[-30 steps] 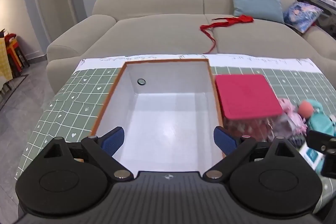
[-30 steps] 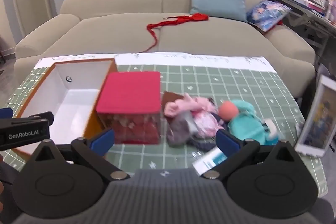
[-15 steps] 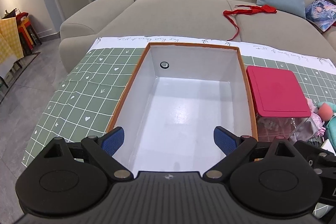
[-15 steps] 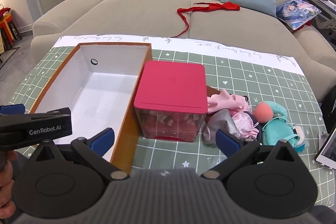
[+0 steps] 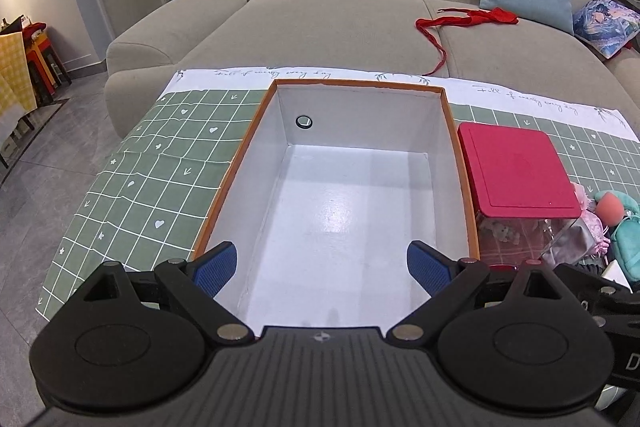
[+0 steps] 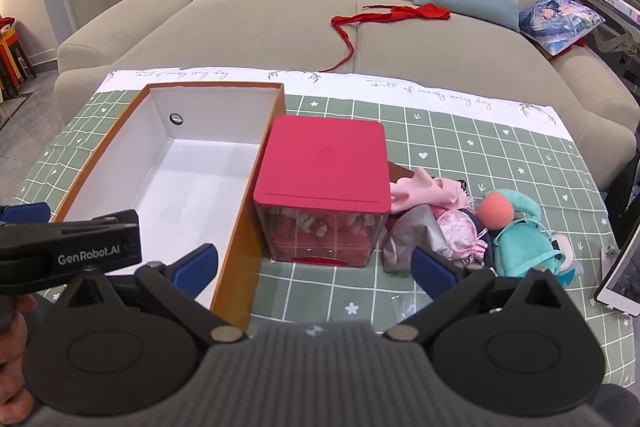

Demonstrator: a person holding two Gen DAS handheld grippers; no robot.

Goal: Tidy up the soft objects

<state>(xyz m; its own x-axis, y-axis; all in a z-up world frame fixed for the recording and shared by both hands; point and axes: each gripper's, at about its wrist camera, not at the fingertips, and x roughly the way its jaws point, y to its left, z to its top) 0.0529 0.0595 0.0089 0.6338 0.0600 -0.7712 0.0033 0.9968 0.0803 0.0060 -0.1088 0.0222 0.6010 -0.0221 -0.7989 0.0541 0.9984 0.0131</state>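
Note:
An open orange box with a white inside (image 5: 362, 163) (image 6: 132, 143) stands on the green checked tablecloth. A clear container with a red lid (image 5: 516, 171) (image 6: 324, 163) stands just right of it. A pile of soft things lies right of the container: pink cloth (image 6: 424, 191), grey cloth (image 6: 412, 235), a teal plush doll with an orange head (image 6: 520, 247) (image 5: 624, 239). My left gripper (image 5: 320, 267) is open and empty above the box's near end. My right gripper (image 6: 316, 267) is open and empty in front of the container.
A beige sofa (image 6: 360, 27) stands behind the table with yellow, grey and blue cushions and a red ribbon (image 6: 384, 15) on its seat. A tablet (image 6: 624, 275) leans at the table's right edge. The left gripper's body (image 6: 68, 251) shows at the right wrist view's left.
Both grippers have risen and tilted down, so the box, container and pile sit lower and more from above in view. Both stay open and empty.

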